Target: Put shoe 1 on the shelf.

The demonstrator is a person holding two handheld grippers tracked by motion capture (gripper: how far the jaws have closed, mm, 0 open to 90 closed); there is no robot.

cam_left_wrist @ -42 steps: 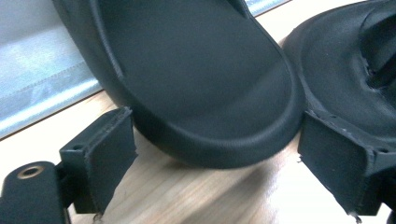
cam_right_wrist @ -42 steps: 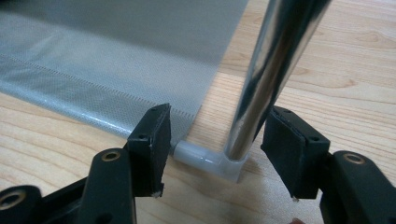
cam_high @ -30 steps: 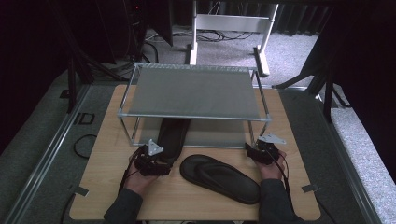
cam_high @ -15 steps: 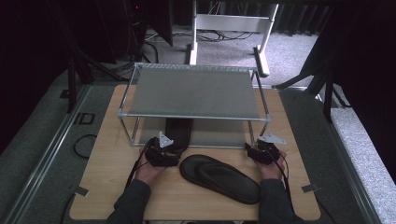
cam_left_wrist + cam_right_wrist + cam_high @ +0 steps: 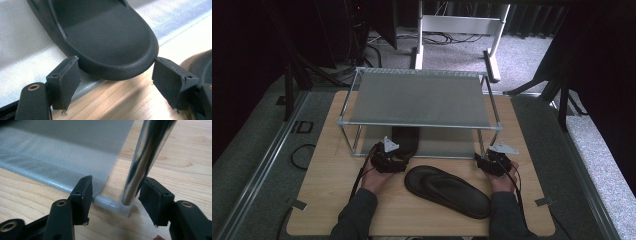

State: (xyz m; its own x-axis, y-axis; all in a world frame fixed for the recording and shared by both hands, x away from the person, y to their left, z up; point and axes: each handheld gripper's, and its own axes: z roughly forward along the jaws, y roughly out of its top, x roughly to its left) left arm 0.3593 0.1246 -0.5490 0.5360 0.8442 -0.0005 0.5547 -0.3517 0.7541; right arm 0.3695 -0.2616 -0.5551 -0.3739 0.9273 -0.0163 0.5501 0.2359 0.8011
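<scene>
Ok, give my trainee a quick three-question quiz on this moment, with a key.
1. True or false: the left gripper is shut on the sandal under the rack.
2. What stands between the right gripper jaws? A) a sandal B) the rack's front leg C) a cable
3. Where does the second sandal lie?

Key: 1 false, its jaws stand open around the sandal's end. 2 B. 3 On the table, in front of the rack, between the two hands.
</scene>
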